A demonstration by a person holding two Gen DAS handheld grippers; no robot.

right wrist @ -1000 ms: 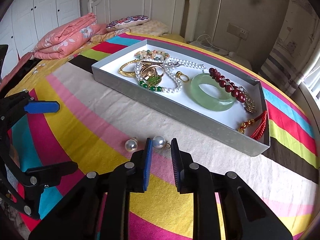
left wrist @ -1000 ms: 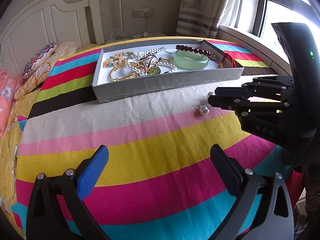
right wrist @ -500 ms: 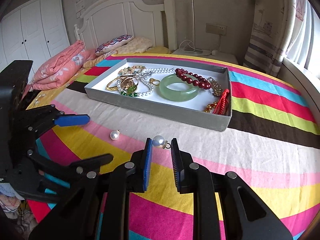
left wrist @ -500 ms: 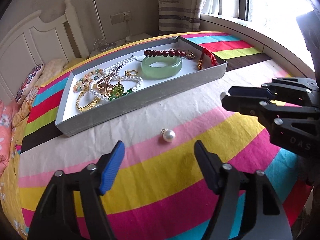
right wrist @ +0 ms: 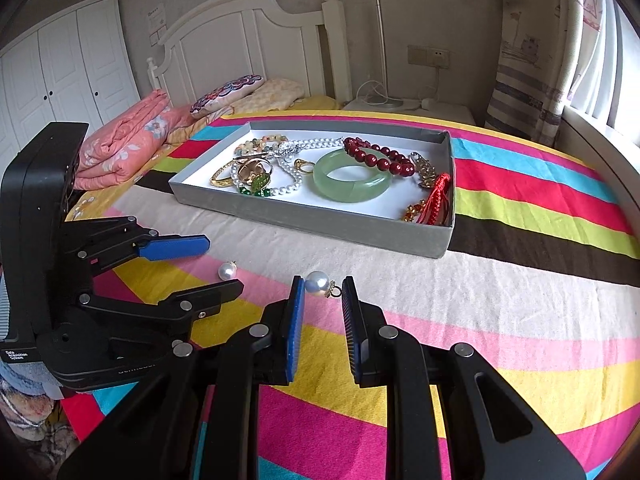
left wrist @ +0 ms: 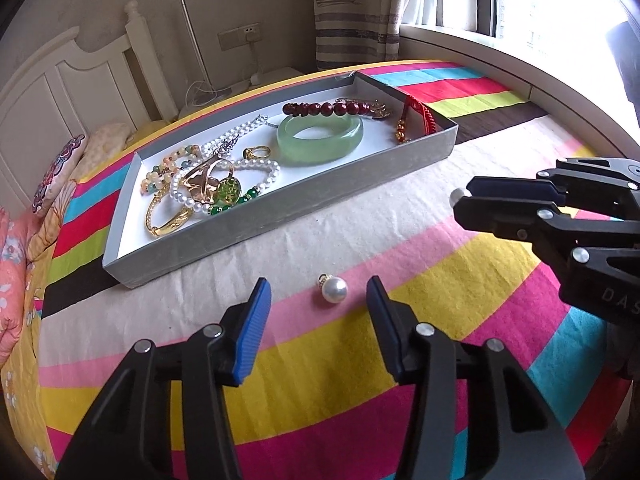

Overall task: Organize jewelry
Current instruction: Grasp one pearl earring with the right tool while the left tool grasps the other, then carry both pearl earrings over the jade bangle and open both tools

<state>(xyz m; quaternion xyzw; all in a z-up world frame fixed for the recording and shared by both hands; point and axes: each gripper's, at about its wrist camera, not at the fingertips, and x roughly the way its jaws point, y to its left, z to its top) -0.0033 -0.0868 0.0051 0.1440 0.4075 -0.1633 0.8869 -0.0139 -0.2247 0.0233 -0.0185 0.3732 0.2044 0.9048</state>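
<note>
A loose pearl earring (left wrist: 334, 289) lies on the striped bedspread, just ahead of and between the tips of my open left gripper (left wrist: 318, 296). It also shows in the right wrist view (right wrist: 227, 270). My right gripper (right wrist: 322, 286) is shut on a second pearl earring (right wrist: 319, 283) and holds it above the bedspread; the right gripper shows at the right of the left wrist view (left wrist: 466, 196). A grey box (left wrist: 280, 220) behind holds a green bangle (left wrist: 320, 138), a dark red bead bracelet (left wrist: 326, 109), pearls and gold pieces.
The striped bedspread (right wrist: 500, 320) covers the bed. A folded pink blanket (right wrist: 124, 136) and pillows (right wrist: 228, 92) lie by the white headboard. A window sill (left wrist: 500, 52) runs along the right side.
My left gripper has swung toward the loose pearl earring, which now sits between its fingertips. My right gripper has drawn back from the box, still holding its earring.
</note>
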